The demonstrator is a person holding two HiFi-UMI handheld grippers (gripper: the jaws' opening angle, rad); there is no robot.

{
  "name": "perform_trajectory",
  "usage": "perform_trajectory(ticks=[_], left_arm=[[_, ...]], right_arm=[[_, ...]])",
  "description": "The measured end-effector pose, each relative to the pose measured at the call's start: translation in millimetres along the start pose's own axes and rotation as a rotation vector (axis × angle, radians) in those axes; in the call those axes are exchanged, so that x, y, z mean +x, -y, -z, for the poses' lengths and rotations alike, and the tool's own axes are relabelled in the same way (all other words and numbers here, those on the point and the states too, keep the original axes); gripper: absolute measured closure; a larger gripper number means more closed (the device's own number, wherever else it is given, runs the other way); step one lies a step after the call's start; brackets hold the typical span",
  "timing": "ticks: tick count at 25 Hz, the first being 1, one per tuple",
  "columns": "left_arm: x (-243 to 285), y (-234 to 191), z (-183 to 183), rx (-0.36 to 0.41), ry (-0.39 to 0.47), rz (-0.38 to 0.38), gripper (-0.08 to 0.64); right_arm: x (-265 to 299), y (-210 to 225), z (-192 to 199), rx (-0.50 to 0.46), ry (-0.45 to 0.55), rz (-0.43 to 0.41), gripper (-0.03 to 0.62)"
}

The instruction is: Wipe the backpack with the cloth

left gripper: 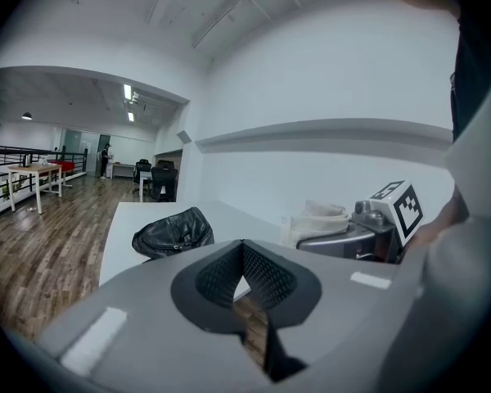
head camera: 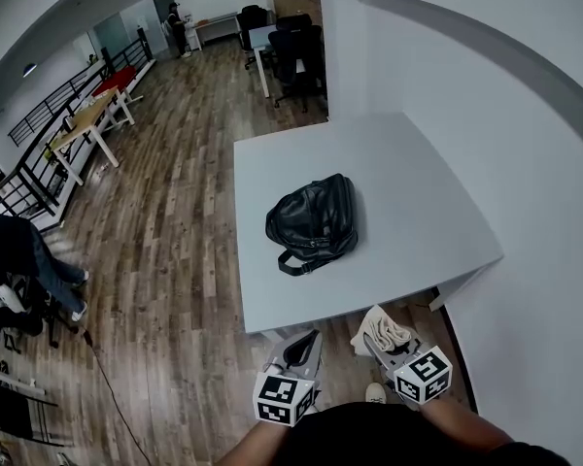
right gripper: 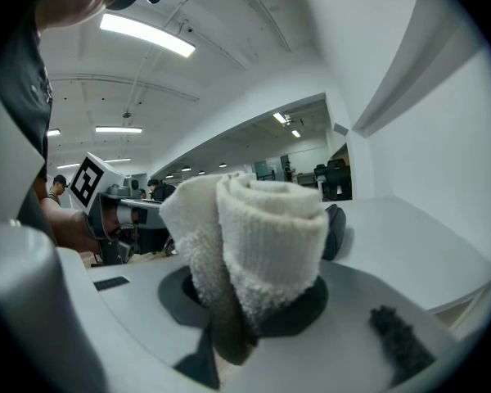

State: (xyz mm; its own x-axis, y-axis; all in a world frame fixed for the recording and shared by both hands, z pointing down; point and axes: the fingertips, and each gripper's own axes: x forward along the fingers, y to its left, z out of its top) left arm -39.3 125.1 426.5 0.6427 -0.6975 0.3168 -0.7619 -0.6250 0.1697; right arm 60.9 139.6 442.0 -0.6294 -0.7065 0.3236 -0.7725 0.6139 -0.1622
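Lying on a white rectangular desk (head camera: 408,168), a black leather backpack (head camera: 313,219) is seen closer to the left edge than to the right, about midway between the far and near edges. Its long axis appears to run roughly along the near edge, and a strap loop points toward the near left corner. Bare desktop is left on its right and far sides. A white wall (head camera: 525,144) lies along the desk's right edge, while open wooden floor (head camera: 165,221) is found off the left edge.

Both grippers are held short of the near edge (off the desk, over the floor). A rolled cream terry cloth (right gripper: 262,236) is clamped upright in the right gripper (right gripper: 254,301). The left gripper (left gripper: 242,250) has its jaws together at the tips with nothing between them.
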Motion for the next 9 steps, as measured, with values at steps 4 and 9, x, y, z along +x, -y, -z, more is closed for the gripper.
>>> perform_trajectory(ticks=[4,9], left_arm=[[0.1,3.4,3.5,0.012,-0.002,0.008,0.554],[-3.5,8.1,4.4,0.01,0.005,0.013,0.554]], right_arm=[[-2.6,1.1,-0.7,-0.003,0.008,0.006,0.505],[-6.6,-1.3,1.0,-0.006,0.011,0.009,0.505]])
